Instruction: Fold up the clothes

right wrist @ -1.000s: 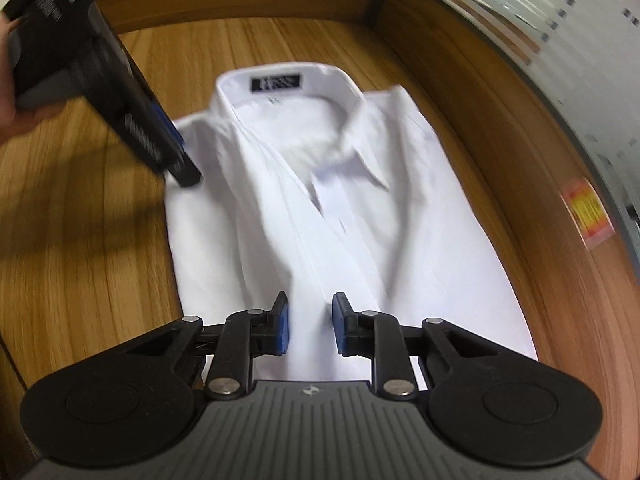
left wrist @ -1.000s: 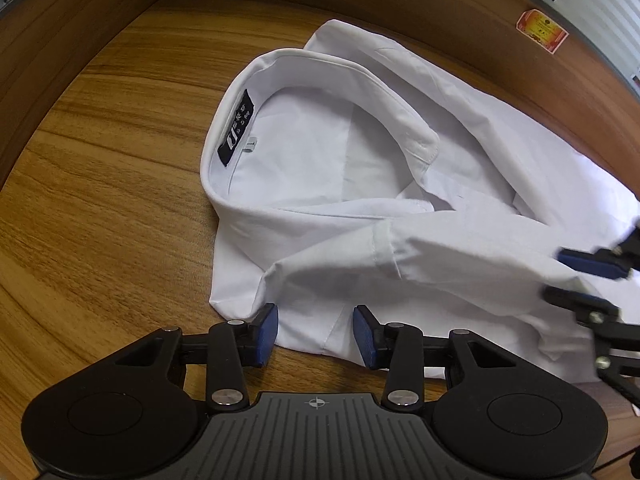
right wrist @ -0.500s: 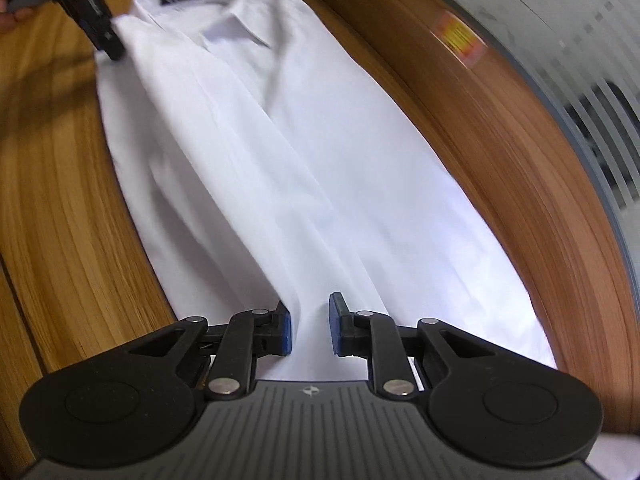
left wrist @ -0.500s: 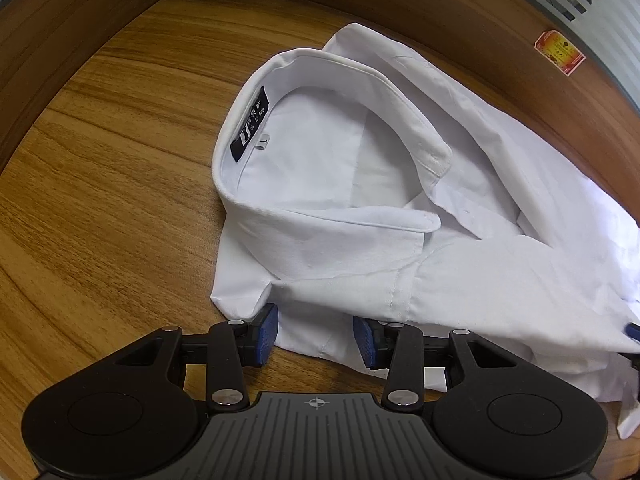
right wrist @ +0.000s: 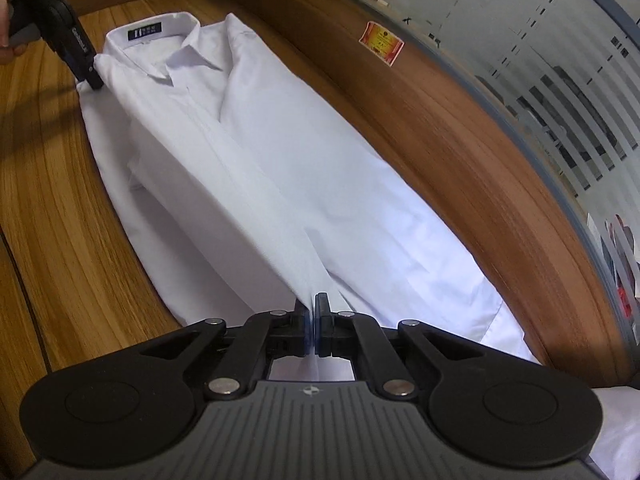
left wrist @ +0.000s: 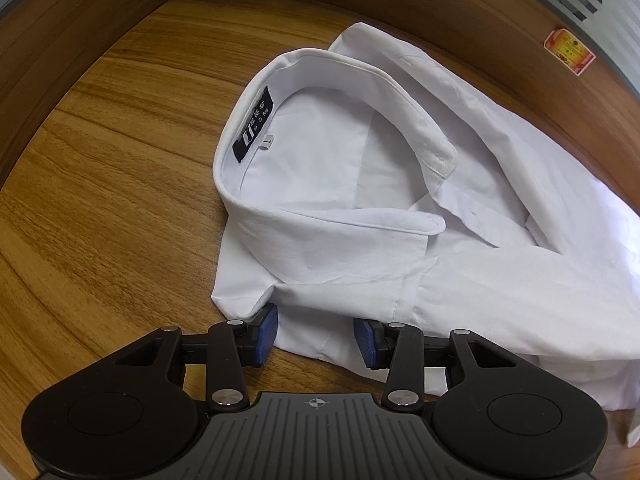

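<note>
Left gripper (left wrist: 316, 334) low, jaws spread wide apart. Right gripper (right wrist: 315, 330) jaws clamped together, white cloth pinched between. Person's hand (right wrist: 6, 42) behind left unit.

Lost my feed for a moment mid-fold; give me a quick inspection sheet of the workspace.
Surface: wooden table, bare around the garment.
Job's things: white collared shirt lying lengthwise, one side folded over the front; black neck label showing.
Clutter: nothing seen.
Grippers: left gripper open, pads either side of the shoulder edge; right gripper shut on the shirt near its hem.
Cables: nothing seen.
Surroundings: wooden wall panel with a red-and-yellow sticker, frosted glass above.
</note>
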Available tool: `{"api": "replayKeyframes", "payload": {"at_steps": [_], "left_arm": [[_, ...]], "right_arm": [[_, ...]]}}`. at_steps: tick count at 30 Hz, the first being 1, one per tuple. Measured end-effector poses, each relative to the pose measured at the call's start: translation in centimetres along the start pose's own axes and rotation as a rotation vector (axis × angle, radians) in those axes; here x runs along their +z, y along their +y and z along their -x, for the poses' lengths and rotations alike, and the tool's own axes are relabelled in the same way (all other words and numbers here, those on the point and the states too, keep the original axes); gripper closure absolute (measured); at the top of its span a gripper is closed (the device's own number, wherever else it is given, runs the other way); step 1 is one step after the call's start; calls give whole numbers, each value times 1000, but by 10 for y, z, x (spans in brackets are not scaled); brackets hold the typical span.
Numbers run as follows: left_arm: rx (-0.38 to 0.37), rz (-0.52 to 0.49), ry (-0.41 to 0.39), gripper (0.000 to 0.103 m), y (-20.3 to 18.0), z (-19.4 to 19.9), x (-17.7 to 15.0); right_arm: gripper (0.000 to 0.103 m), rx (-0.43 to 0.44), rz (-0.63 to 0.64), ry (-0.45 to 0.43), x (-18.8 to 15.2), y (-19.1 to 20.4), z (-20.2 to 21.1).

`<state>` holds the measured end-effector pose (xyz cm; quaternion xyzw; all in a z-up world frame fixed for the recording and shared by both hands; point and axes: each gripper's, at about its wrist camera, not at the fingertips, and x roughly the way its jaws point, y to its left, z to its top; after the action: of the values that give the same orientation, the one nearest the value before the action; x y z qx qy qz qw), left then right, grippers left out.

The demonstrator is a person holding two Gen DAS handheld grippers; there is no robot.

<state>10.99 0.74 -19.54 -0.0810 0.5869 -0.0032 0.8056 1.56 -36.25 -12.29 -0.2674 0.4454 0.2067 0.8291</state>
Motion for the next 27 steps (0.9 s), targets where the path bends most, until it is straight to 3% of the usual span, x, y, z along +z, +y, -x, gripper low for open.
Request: {"api": "replayKeyframes", "payload": {"at_steps": [3, 5, 9, 24, 27], "left_arm": [[-6, 5, 6, 57, 1, 0, 2], [-12, 9, 13, 54, 1, -2, 4], [-10, 12, 15, 51, 0, -3, 4], [5, 31, 6, 50, -3, -4, 4], [11, 13, 2, 46, -6, -5, 4]], "right_arm": [[90, 9, 10, 21, -8, 1, -1], [71, 10, 18, 38, -14, 3, -4], [56, 13, 35, 72, -26, 7, -9], [56, -115, 97, 194, -77, -4, -6], [65, -134, 82, 187, -68, -10, 2]]}}
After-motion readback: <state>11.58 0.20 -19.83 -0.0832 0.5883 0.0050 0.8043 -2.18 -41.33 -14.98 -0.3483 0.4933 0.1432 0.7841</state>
